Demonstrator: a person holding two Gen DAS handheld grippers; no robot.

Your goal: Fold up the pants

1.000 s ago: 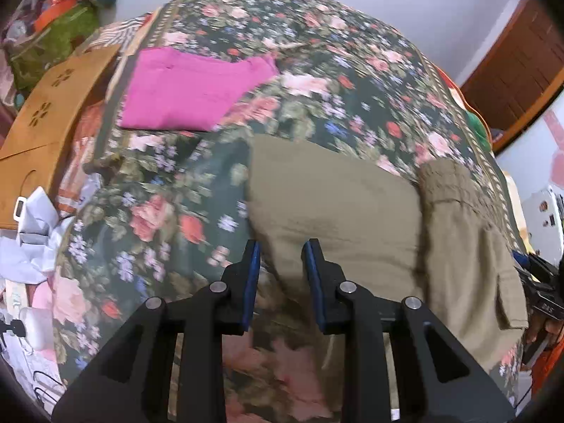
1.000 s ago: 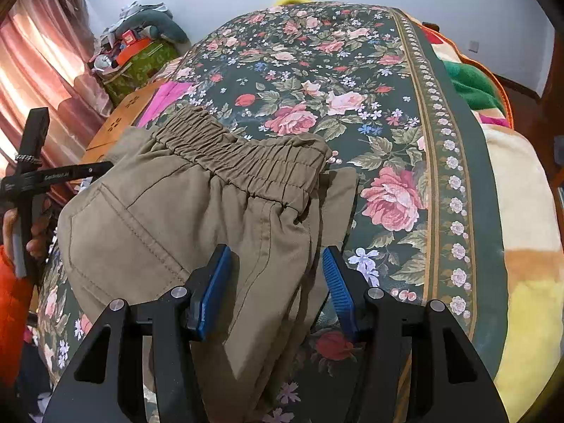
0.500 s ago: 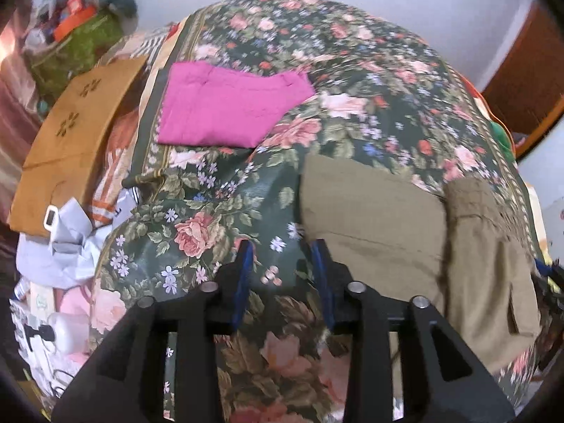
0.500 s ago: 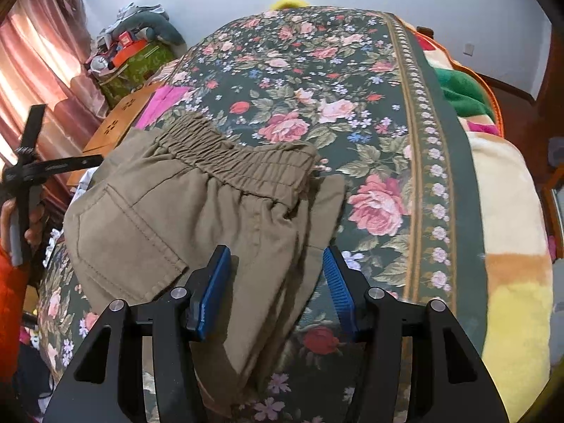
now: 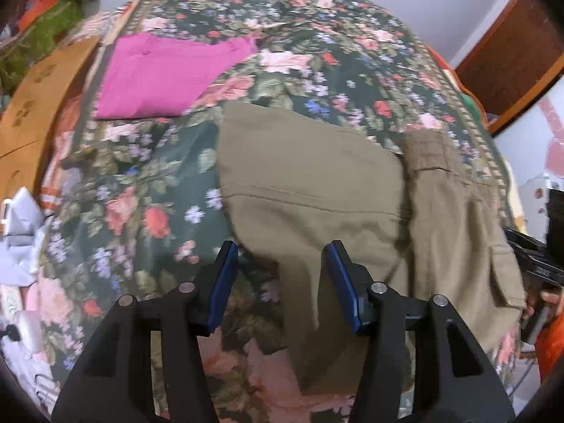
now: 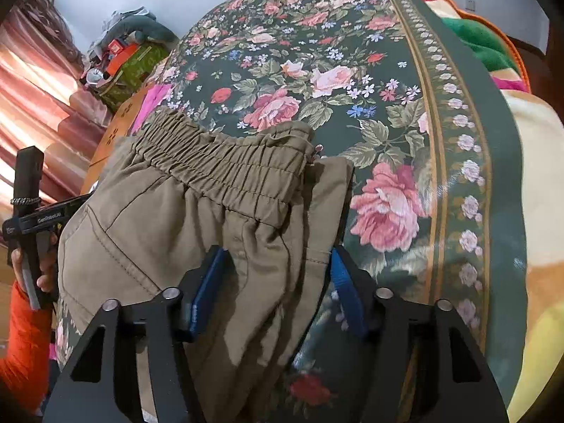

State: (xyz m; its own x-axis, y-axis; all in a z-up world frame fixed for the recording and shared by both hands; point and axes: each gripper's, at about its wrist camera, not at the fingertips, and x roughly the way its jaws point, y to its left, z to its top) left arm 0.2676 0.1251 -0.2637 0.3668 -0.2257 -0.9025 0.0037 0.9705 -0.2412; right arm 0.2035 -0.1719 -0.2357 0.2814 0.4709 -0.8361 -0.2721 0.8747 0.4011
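The olive pants (image 5: 310,183) lie partly folded on the flowered bed (image 5: 317,46), waistband (image 6: 225,165) end stacked on the leg panel, near a folded pink garment (image 5: 165,77). The left gripper (image 5: 280,278) hangs over the near leg edge with jaws apart and nothing between them, and the right gripper (image 6: 275,278) straddles the layered cloth below the waistband, jaws also apart. For a clean next fold, I would pinch every layer at the two near corners, lift together, and lay the edges square.

My floral bedspread (image 5: 317,70), folded pink cloth (image 5: 165,77) on it (far left), pink curtain (image 6: 38,98), wooden door (image 5: 511,53).
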